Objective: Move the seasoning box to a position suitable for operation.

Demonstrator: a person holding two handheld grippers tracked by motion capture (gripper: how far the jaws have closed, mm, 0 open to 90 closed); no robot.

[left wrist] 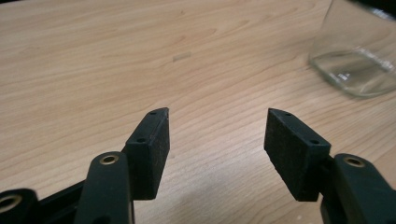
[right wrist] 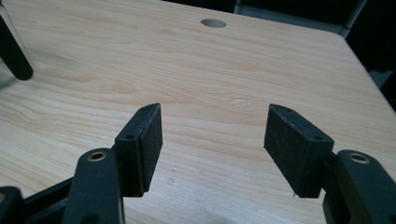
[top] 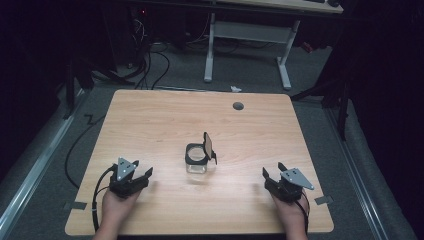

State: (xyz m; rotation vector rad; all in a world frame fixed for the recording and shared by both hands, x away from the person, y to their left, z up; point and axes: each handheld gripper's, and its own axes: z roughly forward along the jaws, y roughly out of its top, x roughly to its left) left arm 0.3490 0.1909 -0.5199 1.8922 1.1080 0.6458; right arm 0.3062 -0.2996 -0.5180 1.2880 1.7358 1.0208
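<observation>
- The clear glass jar (top: 196,159) sits near the middle of the wooden surface (top: 150,125), between the two tools and apart from both.
- In the left tool view the jar (left wrist: 357,56) is cut off at the top right edge; just its rounded base and lower wall show.
- Its black rim shows from above, with a brown-faced lid (top: 209,146) standing up on edge at its right side; how the lid attaches is hard to make out.
- Left tool (left wrist: 217,140): jaws spread, nothing between them.
- Right tool (right wrist: 215,140): jaws spread wide, gripping nothing.
- A round hole (right wrist: 213,23) marks the far side of the surface.
</observation>
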